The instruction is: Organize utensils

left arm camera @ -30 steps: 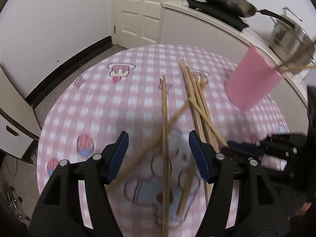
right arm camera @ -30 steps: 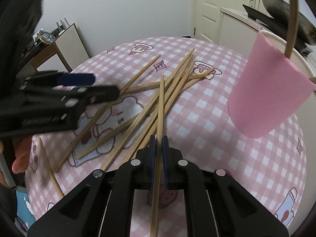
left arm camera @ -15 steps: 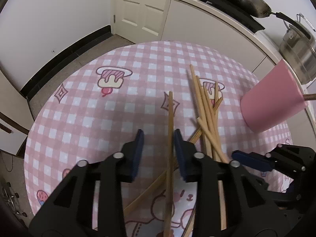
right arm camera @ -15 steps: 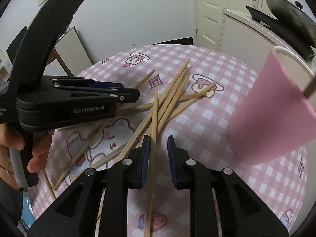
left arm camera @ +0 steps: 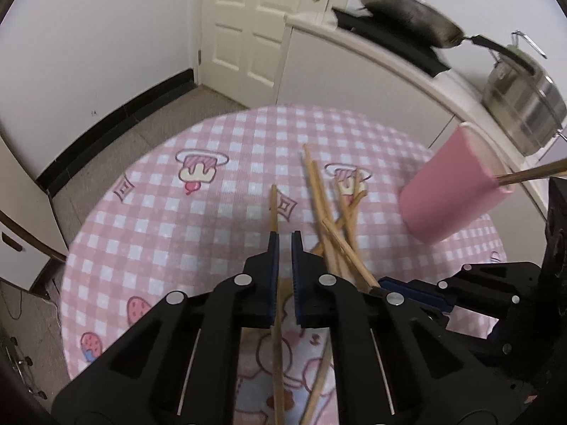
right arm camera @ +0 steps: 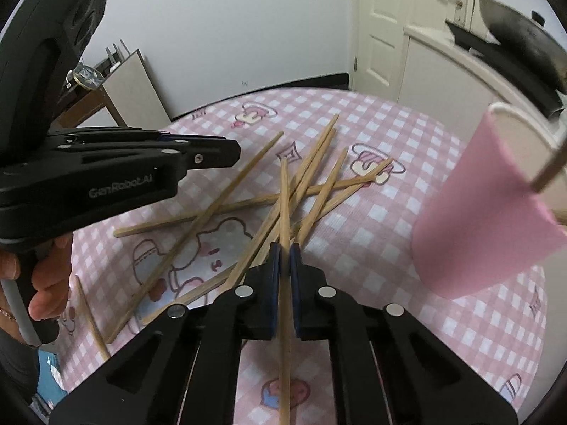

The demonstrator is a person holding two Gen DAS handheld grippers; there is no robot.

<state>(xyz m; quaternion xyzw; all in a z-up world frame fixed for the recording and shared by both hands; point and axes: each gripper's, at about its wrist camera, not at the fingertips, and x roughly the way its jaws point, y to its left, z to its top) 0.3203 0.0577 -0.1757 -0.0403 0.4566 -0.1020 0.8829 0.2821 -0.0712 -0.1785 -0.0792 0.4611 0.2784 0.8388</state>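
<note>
Several wooden chopsticks (right arm camera: 308, 191) lie crossed in a loose pile on the round pink checked table (left arm camera: 159, 233). A pink cup (left arm camera: 453, 191) stands at the right with chopsticks sticking out of it; it also shows in the right wrist view (right arm camera: 482, 209). My left gripper (left arm camera: 282, 242) is shut on one chopstick (left arm camera: 273, 209) that runs between its pads and points forward. My right gripper (right arm camera: 284, 249) is shut on another chopstick (right arm camera: 283, 191), held above the pile. The right gripper shows low right in the left view (left arm camera: 393, 285), the left gripper at the left in the right view (right arm camera: 226, 152).
A white counter (left arm camera: 372, 67) behind the table carries a wok (left arm camera: 404, 17) and a steel pot (left arm camera: 524, 102). A white door (left arm camera: 255, 24) stands beyond the table. A small side cabinet (right arm camera: 127, 88) sits at the far left.
My left gripper has closed from wide open onto a chopstick and lifted it. My right gripper loosened briefly half a second ago and now pinches its chopstick again.
</note>
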